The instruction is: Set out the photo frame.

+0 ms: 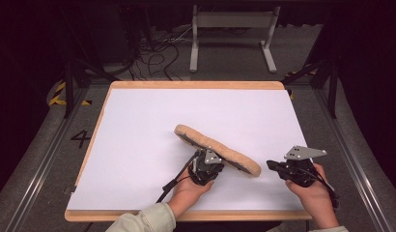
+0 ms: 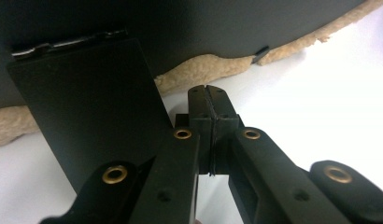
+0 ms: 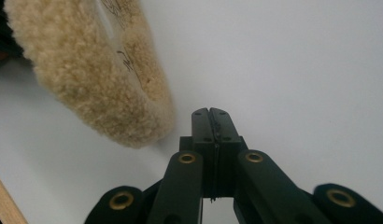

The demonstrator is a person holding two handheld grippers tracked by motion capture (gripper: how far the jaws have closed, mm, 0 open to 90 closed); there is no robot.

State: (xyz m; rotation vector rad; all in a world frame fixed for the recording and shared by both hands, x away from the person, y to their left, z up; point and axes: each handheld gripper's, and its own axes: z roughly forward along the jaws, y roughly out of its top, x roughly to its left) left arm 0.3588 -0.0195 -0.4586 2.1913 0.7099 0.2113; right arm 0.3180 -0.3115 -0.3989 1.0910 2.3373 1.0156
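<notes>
A long tan fleece pad with a dark underside lies slantwise on the white table top, its near edge raised. My left gripper sits under that raised edge, at the pad's middle. In the left gripper view its jaws are shut with nothing visible between them; the pad's dark underside and fleece rim hang just ahead, and a black flap stands at the left. My right gripper is shut beside the pad's right end, with its tips close to the fleece.
The table has a wooden rim, which also shows as a corner. Behind the table stand a grey metal stand and loose cables on the floor. Dark frame posts flank the table.
</notes>
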